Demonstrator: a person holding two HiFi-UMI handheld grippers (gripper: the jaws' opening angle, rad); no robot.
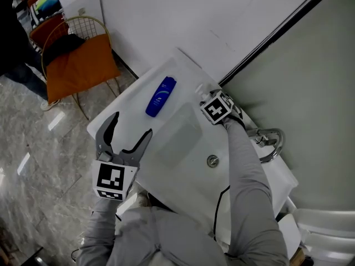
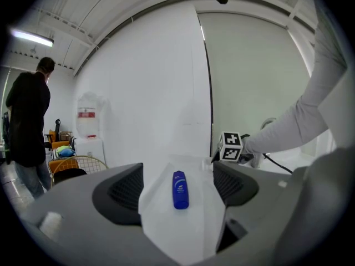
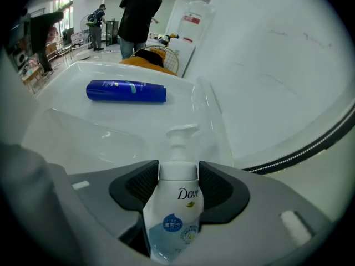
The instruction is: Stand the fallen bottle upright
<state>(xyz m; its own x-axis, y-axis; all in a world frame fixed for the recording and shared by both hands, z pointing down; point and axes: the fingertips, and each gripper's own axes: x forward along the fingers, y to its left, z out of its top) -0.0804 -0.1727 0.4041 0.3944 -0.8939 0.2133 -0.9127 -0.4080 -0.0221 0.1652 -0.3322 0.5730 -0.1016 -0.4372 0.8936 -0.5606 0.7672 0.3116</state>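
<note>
Bottles, two: blue bottle (image 1: 161, 97) lies flat; right gripper (image 3: 178, 173) fingers hold pump bottle (image 3: 176, 209) (white); left gripper (image 1: 131, 127) fingers wide.

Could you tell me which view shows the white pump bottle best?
The right gripper view: the white pump bottle fills the foreground, clamped in the right hand-held gripper. The head view shows only its pump; the left gripper view, a tiny speck.

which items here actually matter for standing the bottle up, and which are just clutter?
Job:
- Dove pump bottle, clamped in right gripper
- blue bottle, lying flat on the counter
- left gripper, open, empty

Lying about:
- orange chair
- faucet
</note>
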